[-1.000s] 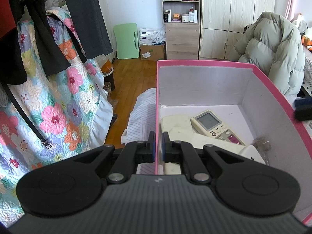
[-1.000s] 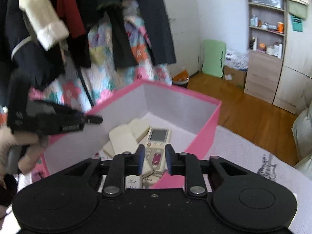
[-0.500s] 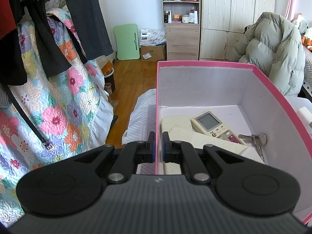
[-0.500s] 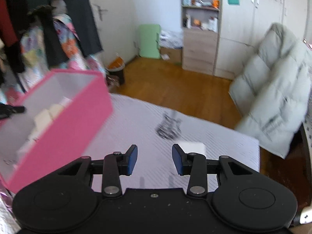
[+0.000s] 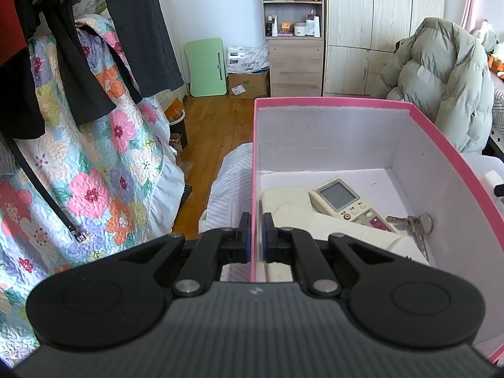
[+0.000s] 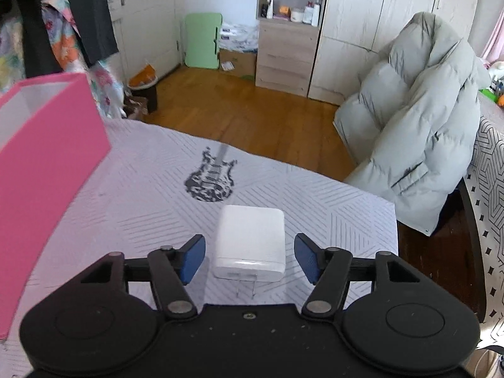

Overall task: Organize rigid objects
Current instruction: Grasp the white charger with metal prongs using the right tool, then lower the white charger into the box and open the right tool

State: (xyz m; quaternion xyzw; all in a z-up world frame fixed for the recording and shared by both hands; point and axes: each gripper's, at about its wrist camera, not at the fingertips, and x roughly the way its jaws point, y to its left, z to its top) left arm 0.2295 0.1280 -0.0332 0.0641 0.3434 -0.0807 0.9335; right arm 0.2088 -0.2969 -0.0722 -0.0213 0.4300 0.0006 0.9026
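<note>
1. Left gripper [image 5: 256,236] is clamped tight on the near-left wall of the pink box [image 5: 330,101]. One finger sits inside and one outside, I'd guess to keep the box from sliding while stuff gets dropped in.
2. Right gripper [image 6: 249,260] is spread wide with nothing in it, and the white charger [image 6: 250,241] sits on the sheet [image 6: 151,195] right between the pads, prongs pointing at the camera. Looks lined up for a side squeeze.
3. Inside the box: remotes [image 5: 341,200] stacked at 12 o'clock from the left claw, keys [image 5: 412,223] at about 2 o'clock by the right wall.
4. From the right cam the box is at 10 o'clock, so the charger probably goes there next.
5. Farther out, a guitar print [image 6: 211,178] at 12 o'clock past the charger.
</note>
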